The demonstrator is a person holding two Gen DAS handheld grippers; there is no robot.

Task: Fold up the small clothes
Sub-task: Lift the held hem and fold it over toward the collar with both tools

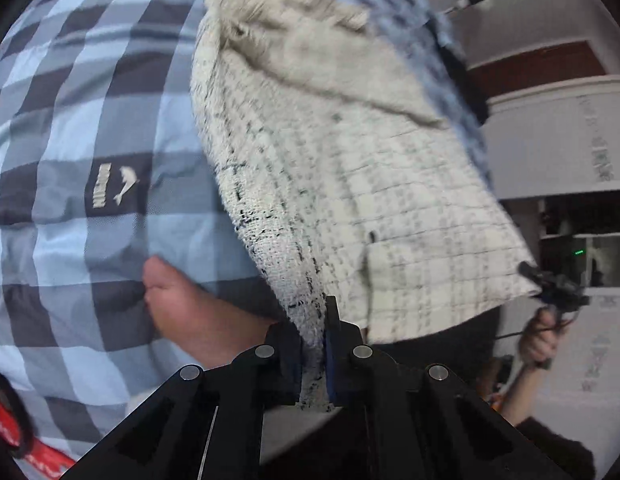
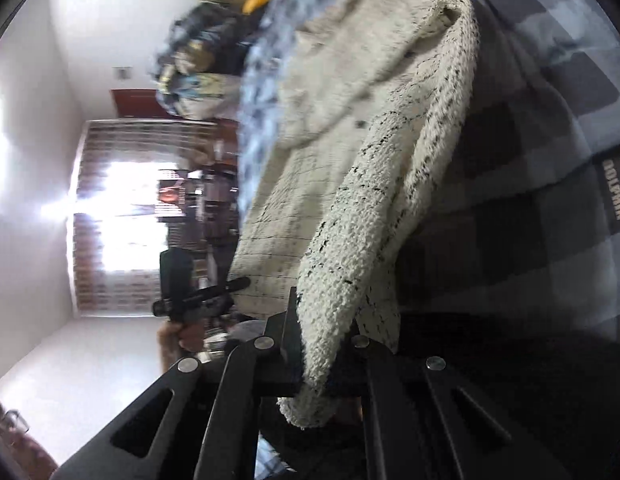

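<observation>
A cream tweed jacket (image 1: 349,180) with thin dark check lines and a fluffy collar hangs lifted above a blue checked bedspread (image 1: 70,100). My left gripper (image 1: 313,332) is shut on the jacket's lower edge, with the cloth pinched between its pads. In the left wrist view my right gripper (image 1: 549,284) holds the opposite corner, with a hand (image 1: 537,340) below it. In the right wrist view my right gripper (image 2: 323,320) is shut on a thick fold of the jacket (image 2: 349,140), which drapes over its fingers. My left gripper (image 2: 234,286) grips the far edge there.
The bedspread (image 2: 549,240) lies under and behind the jacket. A bare part of a person (image 1: 182,304) rests on it near my left gripper. A bright curtained window (image 2: 122,216), a heap of clothes (image 2: 206,52) and white furniture (image 1: 549,132) surround the bed.
</observation>
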